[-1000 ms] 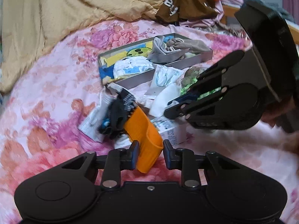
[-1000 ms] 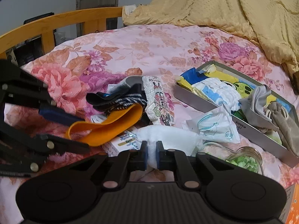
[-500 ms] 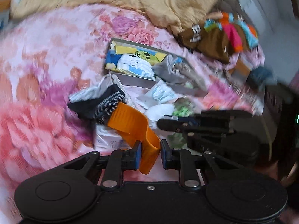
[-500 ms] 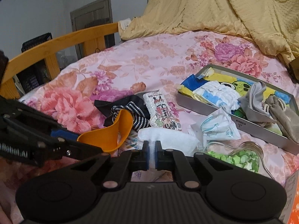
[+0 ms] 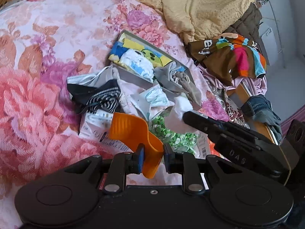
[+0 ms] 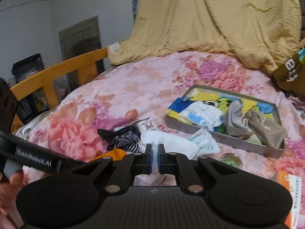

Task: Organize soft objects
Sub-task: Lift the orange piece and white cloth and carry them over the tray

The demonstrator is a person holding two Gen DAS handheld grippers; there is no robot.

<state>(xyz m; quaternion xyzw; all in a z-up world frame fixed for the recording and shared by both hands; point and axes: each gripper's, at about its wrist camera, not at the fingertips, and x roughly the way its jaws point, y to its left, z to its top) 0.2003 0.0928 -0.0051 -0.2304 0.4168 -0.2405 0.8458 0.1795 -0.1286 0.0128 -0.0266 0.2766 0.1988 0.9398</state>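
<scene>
Your left gripper (image 5: 152,157) pinches the orange band (image 5: 133,133) just above the clutter on the floral bedspread (image 5: 38,95), its jaws having just closed further on it; your right gripper (image 6: 155,157) is clamped tight on the white cloth (image 6: 167,143), lifted near the grey tray (image 6: 247,145) of folded soft things.

We see a pink floral bedspread (image 5: 47,66) under everything, a yellow quilt (image 6: 219,19) bunched at the far side, an orange wooden bed rail (image 6: 57,72) at left, a grey door (image 6: 80,38) behind it, a black crate (image 6: 28,64) by the wall, and folded jeans (image 5: 261,110) at the bed edge
</scene>
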